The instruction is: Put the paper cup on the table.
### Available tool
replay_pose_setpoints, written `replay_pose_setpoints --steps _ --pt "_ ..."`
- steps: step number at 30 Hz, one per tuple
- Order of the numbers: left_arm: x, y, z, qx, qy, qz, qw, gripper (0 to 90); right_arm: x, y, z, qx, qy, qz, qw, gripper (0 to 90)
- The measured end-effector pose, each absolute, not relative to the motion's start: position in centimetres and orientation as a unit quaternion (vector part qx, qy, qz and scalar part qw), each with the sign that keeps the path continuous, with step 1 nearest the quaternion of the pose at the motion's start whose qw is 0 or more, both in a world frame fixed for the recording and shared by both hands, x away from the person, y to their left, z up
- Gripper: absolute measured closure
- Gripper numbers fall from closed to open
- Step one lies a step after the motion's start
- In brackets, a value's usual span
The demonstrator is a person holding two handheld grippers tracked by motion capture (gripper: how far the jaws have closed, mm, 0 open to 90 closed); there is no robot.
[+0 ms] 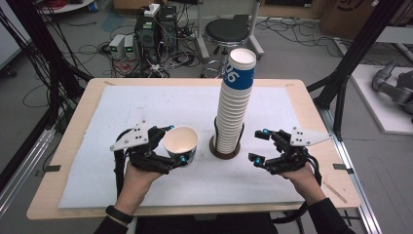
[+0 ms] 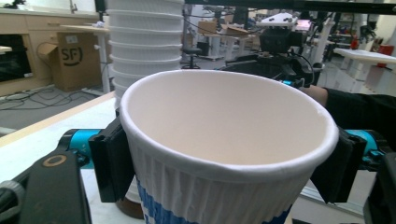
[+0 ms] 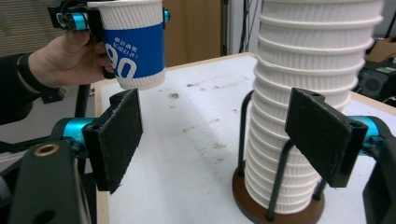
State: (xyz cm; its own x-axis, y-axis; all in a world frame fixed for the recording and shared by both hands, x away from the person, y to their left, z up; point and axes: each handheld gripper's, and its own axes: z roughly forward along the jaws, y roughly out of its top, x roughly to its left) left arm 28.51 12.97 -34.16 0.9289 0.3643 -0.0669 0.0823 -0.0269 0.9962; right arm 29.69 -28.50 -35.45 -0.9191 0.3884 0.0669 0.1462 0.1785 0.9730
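Gripping an empty paper cup [image 1: 180,141], left gripper [image 1: 171,145].

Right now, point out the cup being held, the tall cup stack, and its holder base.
held cup [image 1: 180,138], high view, inner wall.
cup stack [image 1: 234,105], high view, ribbed side.
holder base [image 3: 249,203], right gripper view, brown disc's front edge.

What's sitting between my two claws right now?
The tall cup stack in its wire holder stands between the left claw and the open right claw, seen in the high view.
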Motion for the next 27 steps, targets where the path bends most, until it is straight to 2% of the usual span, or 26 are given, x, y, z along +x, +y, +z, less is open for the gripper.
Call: replay_pose_setpoints --steps 14,27 --pt "30.4 15.9 -35.2 0.695 0.213 0.18 0.663 21.3 30.3 -29.7 -35.6 0.202 0.754 0.615 0.11 19.7" --pt "32.3 18.2 -37.0 0.671 0.277 0.225 0.65 21.0 30.4 -29.5 -35.8 0.2 0.766 0.598 0.125 19.7"
